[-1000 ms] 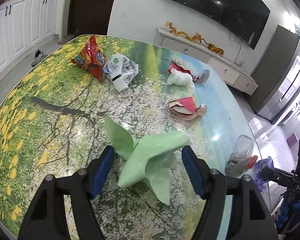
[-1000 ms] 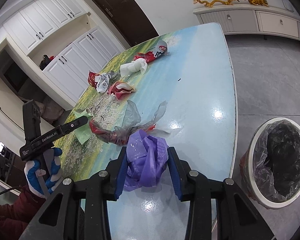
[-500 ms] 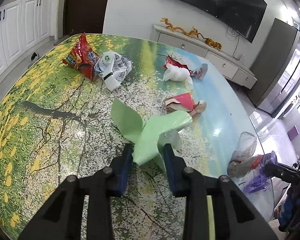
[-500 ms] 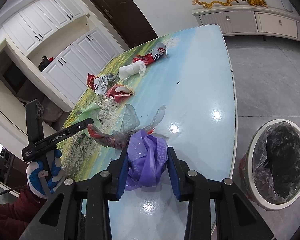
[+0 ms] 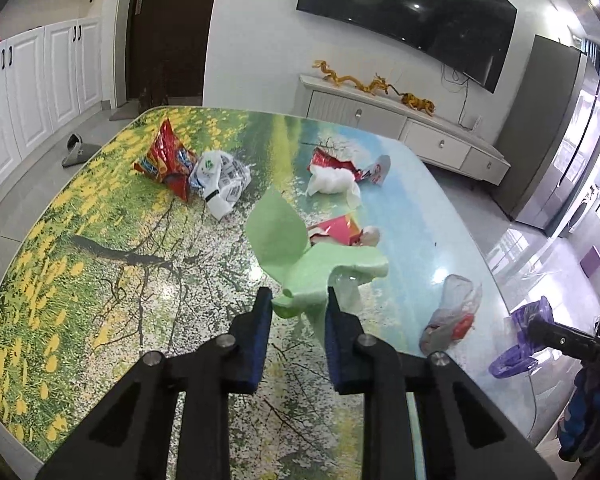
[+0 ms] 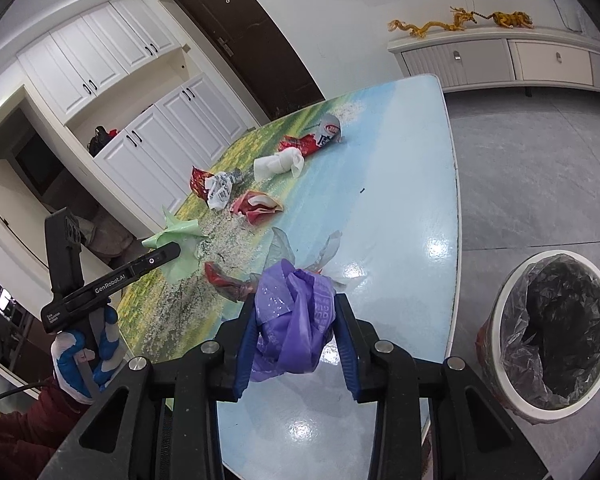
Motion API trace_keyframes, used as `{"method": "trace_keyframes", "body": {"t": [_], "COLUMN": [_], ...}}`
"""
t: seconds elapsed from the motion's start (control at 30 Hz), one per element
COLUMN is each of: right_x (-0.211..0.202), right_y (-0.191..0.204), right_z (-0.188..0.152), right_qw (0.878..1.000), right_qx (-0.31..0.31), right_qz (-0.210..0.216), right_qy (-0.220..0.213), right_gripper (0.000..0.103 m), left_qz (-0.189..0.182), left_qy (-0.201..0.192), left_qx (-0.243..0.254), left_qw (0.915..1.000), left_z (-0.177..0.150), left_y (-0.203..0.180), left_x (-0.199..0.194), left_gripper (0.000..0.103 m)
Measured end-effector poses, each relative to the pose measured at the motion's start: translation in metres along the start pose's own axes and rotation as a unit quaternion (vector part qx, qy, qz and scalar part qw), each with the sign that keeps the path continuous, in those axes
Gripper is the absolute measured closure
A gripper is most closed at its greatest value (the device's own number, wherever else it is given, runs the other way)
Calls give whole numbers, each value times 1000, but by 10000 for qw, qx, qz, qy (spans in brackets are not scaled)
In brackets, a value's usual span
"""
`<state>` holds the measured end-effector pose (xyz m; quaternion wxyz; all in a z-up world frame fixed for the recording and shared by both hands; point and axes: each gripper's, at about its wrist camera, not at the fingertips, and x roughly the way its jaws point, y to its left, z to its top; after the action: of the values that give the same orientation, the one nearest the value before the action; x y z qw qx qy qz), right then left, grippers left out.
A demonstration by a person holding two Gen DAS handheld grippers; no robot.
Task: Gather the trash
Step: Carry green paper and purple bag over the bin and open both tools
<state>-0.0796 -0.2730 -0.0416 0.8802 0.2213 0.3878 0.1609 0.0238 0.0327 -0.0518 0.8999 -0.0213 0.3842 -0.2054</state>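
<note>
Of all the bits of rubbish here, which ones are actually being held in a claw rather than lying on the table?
Two: the green paper, pinched in the left claw, and the purple plastic bag, squeezed in the right claw. The rest lies loose on the table.

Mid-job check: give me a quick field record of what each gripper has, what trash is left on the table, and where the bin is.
left gripper: shut on green paper, lifted clear of the table
right gripper: shut on purple plastic bag
trash left on table: red snack bag, white printed bag, white tissue wad, red torn wrapper, clear plastic bag with red scraps
bin: on the floor beside the table, black liner, open
</note>
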Motion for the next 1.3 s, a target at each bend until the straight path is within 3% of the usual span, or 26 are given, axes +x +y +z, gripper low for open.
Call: {"method": "trace_keyframes", "body": {"t": [0.27, 0.53, 0.9, 1.2, 1.3], "right_x": [-33, -74, -93, -81, -77], "right_y": [-8, -55, -163, -237, -253], "right_z": [8, 12, -7, -22, -24], "right_qw": [9985, 9898, 9653, 9515, 9465], "right_qx": [84, 543, 1618, 2307, 2468], "right_qz": [-67, -640, -1512, -1671, -1752], "right_qy": [-530, -1153, -1383, -1162, -1124], "right_gripper": [69, 69, 69, 65, 58], "left_qz": [-132, -627, -1404, -1632, -1737], "left_qy": [-379, -414, 263, 1024, 1258], "left_qx": [121, 588, 1588, 2092, 2151], "left_qw": [9991, 9954, 9769, 9587, 9528], "left_z": [25, 47, 53, 31, 24], "left_y": [-16, -81, -230, -320, -341], "left_x": [-31, -33, 31, 115, 136], "left_gripper": [80, 80, 80, 80, 79]}}
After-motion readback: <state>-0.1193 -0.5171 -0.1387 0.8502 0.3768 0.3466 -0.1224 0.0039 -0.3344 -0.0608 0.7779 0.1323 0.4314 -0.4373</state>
